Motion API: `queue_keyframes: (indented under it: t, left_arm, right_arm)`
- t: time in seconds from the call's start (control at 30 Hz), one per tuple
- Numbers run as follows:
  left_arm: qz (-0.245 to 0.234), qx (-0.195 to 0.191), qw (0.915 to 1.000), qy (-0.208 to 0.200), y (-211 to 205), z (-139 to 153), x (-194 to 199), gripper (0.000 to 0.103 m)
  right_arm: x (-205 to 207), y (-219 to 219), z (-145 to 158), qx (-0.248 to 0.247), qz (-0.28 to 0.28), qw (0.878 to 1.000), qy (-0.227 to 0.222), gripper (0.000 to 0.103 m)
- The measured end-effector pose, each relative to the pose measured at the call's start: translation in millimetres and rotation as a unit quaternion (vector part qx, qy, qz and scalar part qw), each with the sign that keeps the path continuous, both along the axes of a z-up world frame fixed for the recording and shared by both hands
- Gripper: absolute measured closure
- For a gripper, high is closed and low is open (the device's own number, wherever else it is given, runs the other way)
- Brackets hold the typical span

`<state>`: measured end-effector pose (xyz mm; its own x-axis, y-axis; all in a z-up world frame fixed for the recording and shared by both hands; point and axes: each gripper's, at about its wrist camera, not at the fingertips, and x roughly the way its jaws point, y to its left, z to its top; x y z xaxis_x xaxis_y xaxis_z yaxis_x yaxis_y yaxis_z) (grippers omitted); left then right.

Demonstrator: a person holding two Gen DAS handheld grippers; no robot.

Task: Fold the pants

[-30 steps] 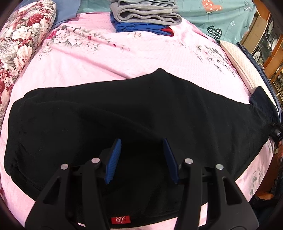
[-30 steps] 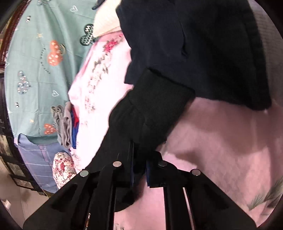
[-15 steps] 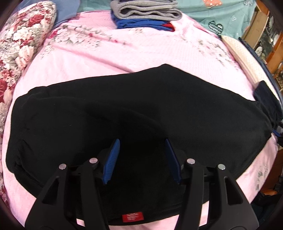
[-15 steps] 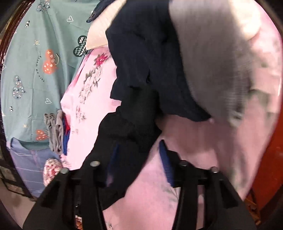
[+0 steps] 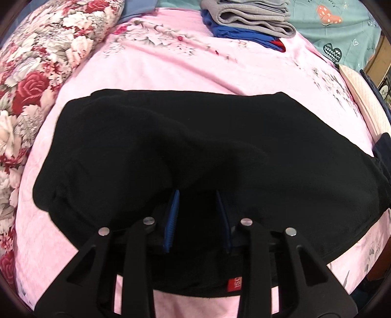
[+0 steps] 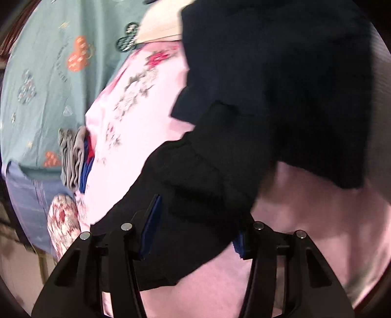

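Observation:
The black pants point(image 5: 195, 151) lie folded lengthwise across the pink bedspread point(image 5: 185, 63), with a red size tag point(image 5: 234, 284) at the near edge. My left gripper point(image 5: 197, 195) is open, its blue pads just above the pants' near middle. My right gripper point(image 6: 195, 215) is open wide, straddling the leg end of the pants point(image 6: 195, 176) without gripping it. A dark navy garment point(image 6: 281, 73) lies just beyond that leg end.
A stack of folded grey and blue clothes point(image 5: 249, 19) sits at the far side of the bed. A floral pillow point(image 5: 36, 63) lies at the left. A teal printed sheet point(image 6: 48, 61) hangs behind. The bed's edge runs along the right.
My right gripper has opened and let go of the pants' leg end. My left gripper has moved closer over the pants and its jaws have narrowed a little.

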<state>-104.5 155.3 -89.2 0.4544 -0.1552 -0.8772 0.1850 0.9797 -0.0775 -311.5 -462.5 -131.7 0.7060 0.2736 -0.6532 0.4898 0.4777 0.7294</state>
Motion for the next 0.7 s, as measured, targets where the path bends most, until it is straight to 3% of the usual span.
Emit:
queue_keyframes:
  t: [0.03, 0.2, 0.27, 0.3, 0.37, 0.47, 0.6, 0.7]
  left_arm:
    - [0.001, 0.007, 1.0000, -0.005, -1, 2, -2, 0.071]
    - [-0.016, 0.001, 0.9993, -0.035, -10, 22, -15, 0.067]
    - [-0.019, -0.004, 0.9987, -0.047, -10, 25, -18, 0.051]
    - [-0.013, 0.010, 0.9989, -0.044, -9, 21, -18, 0.050]
    - [-0.009, 0.028, 0.9994, -0.019, -7, 2, -13, 0.050]
    - [-0.010, 0.033, 0.9990, -0.027, -10, 4, -13, 0.052]
    - [-0.027, 0.036, 0.9979, -0.046, -31, 19, -12, 0.052]
    - [-0.044, 0.073, 0.9936, -0.075, -65, 23, -10, 0.051]
  right_arm:
    - [0, -1, -6, 0.022, 0.000, 1.000, -0.010, 0.086]
    - [-19, -1, -1, 0.054, -0.027, 0.994, -0.094, 0.091]
    - [-26, 3, 17, 0.042, -0.028, 0.989, -0.136, 0.091]
    - [-28, 6, 21, 0.031, -0.027, 0.989, -0.145, 0.091]
    - [-28, 7, 13, 0.030, -0.033, 0.991, -0.126, 0.091]
    - [-25, 2, -12, 0.044, -0.045, 0.996, -0.070, 0.091]
    - [-23, 6, -6, 0.034, -0.045, 0.996, -0.076, 0.092]
    - [-19, 10, -5, 0.012, -0.043, 0.997, -0.060, 0.092]
